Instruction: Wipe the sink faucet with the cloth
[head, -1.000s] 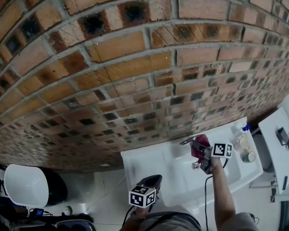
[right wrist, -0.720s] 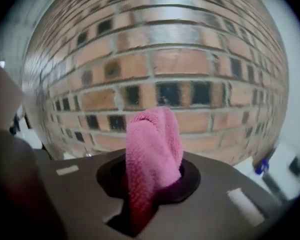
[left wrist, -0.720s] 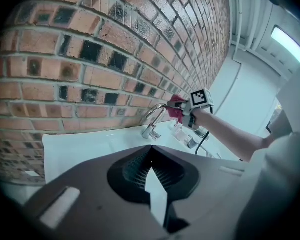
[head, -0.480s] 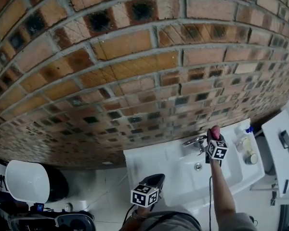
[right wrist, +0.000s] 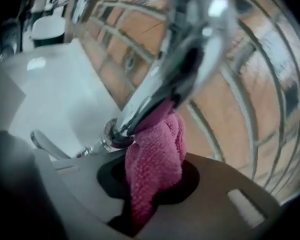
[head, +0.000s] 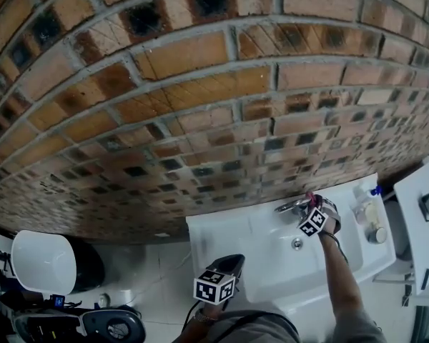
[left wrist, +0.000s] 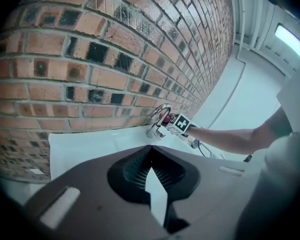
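Observation:
A chrome faucet [head: 291, 206] stands at the back of a white sink [head: 222, 238] under a brick wall. My right gripper [head: 312, 210] is shut on a pink cloth [right wrist: 155, 169], and the cloth presses against the underside of the curved spout [right wrist: 160, 84]. In the left gripper view the faucet [left wrist: 157, 118] and the right gripper's marker cube [left wrist: 180, 124] show ahead, above the sink [left wrist: 90, 144]. My left gripper [left wrist: 150, 151] hangs low in front of the sink, its jaws together with nothing between them.
Bottles [head: 363, 207] and a small tin [head: 376, 234] sit on the sink's right end. A drain [head: 297, 243] lies in the basin. A white toilet [head: 43, 263] stands at the left, and a white shelf [head: 418, 213] at the right.
My right gripper has gone from above the drain up to the faucet, and the cloth now touches the spout. The left gripper has stayed low in front.

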`<state>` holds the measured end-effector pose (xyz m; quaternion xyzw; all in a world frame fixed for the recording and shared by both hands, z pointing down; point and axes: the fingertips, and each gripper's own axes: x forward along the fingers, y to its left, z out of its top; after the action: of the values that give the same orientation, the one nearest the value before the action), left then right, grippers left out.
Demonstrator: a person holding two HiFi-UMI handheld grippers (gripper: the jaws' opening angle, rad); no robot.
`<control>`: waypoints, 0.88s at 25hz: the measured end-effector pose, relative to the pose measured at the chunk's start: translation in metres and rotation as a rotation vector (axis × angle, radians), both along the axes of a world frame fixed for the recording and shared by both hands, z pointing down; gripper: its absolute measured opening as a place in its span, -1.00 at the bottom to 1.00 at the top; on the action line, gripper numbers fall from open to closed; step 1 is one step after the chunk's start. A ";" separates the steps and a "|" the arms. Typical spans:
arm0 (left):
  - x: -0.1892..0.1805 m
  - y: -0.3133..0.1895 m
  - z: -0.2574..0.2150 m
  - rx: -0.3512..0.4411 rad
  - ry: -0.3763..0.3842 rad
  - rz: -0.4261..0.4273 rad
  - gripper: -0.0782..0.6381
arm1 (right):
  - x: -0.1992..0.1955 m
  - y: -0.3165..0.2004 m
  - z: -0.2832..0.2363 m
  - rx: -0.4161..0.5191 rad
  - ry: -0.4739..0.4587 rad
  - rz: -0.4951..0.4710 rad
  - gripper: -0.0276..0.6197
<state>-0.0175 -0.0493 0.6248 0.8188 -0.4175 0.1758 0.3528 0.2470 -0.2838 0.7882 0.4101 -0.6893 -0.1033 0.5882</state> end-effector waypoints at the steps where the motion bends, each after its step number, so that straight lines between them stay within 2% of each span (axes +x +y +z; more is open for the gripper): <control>1: 0.002 0.001 0.001 0.000 0.000 0.004 -0.76 | 0.003 -0.001 0.006 -0.012 0.102 -0.070 -0.72; 3: 0.003 0.003 0.002 -0.001 0.000 0.006 -0.76 | 0.010 0.005 0.021 -0.048 0.238 -0.182 -0.72; 5: 0.000 0.002 -0.001 0.004 -0.001 -0.003 -0.76 | 0.013 0.021 0.038 -0.098 0.272 -0.234 -0.72; 6: -0.002 0.002 -0.002 0.005 -0.001 -0.010 -0.76 | 0.014 0.030 0.046 -0.118 0.255 -0.222 -0.72; 10: -0.010 0.000 0.001 0.002 0.000 -0.035 -0.76 | 0.025 0.053 0.052 -0.146 0.036 0.022 -0.73; 11: -0.010 0.000 0.001 0.001 0.001 -0.035 -0.76 | 0.026 0.057 0.051 -0.148 0.010 0.051 -0.73; 13: -0.006 0.001 0.002 -0.001 0.005 -0.026 -0.76 | 0.020 0.062 0.041 -0.131 -0.013 0.050 -0.73; 16: 0.001 0.001 0.004 0.000 0.007 -0.005 -0.76 | -0.011 0.046 0.009 -0.090 -0.120 0.043 -0.72; 18: 0.006 0.001 0.000 0.009 0.008 0.004 -0.76 | -0.026 0.040 -0.002 -0.141 -0.168 0.099 -0.72; 19: 0.008 0.002 -0.002 0.012 0.009 0.008 -0.76 | -0.029 0.042 -0.006 -0.181 -0.223 0.161 -0.72; 20: 0.009 0.004 -0.003 0.014 0.010 0.010 -0.76 | -0.033 0.047 -0.012 -0.219 -0.316 0.236 -0.72; 22: 0.007 0.004 -0.005 0.019 0.008 0.008 -0.76 | -0.050 0.057 -0.031 -0.279 -0.550 0.347 -0.72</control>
<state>-0.0104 -0.0452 0.6197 0.8244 -0.4145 0.1701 0.3459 0.1966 -0.2268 0.7574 0.4493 -0.7496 0.2075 0.4395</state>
